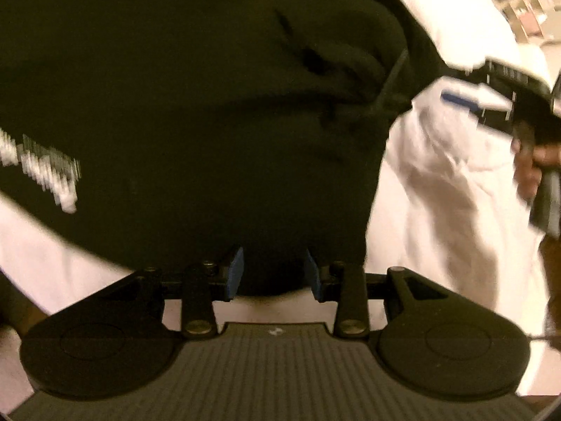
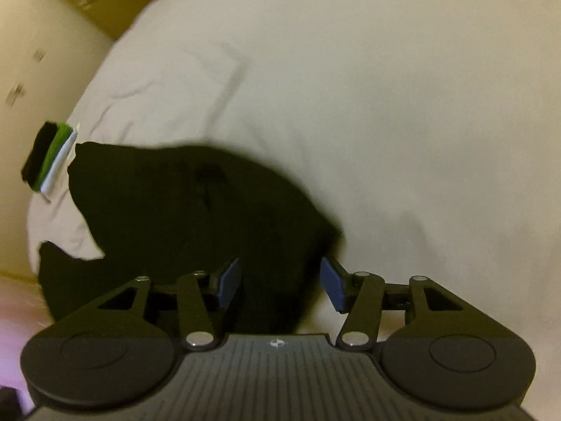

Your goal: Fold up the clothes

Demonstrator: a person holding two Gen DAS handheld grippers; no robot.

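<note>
1. Left wrist view: the left gripper [image 1: 273, 268] hangs over a black garment [image 1: 196, 112] that fills most of the picture and lies on a white bed sheet [image 1: 438, 189]. The blue pads stand partly apart with dark cloth showing in the gap; I cannot tell whether they pinch it or merely frame it. White printed lettering [image 1: 42, 168] shows on the cloth at the left. At the far right a hand [image 1: 536, 168] grips the handle of the other tool.

2. Right wrist view: the right gripper [image 2: 280, 280] points down at the same black garment [image 2: 196, 217], here a dark mass on the pale sheet [image 2: 385, 105]. Its jaws stand about half open; the left pad is over black cloth, the right pad over bare sheet, and nothing is clamped. A small stack of folded items [image 2: 49, 156], black, green and white, sits beyond the garment at the left edge.

3. Handling, as I judge it: the garment looks soft, light and limp, so it will sag and drag rather than hold shape. A pinch at an edge, hem or corner suits it better than the bulk, and both sides want lifting together or the fold will skew. The sheet beneath is loose too and could be caught along with it.
</note>
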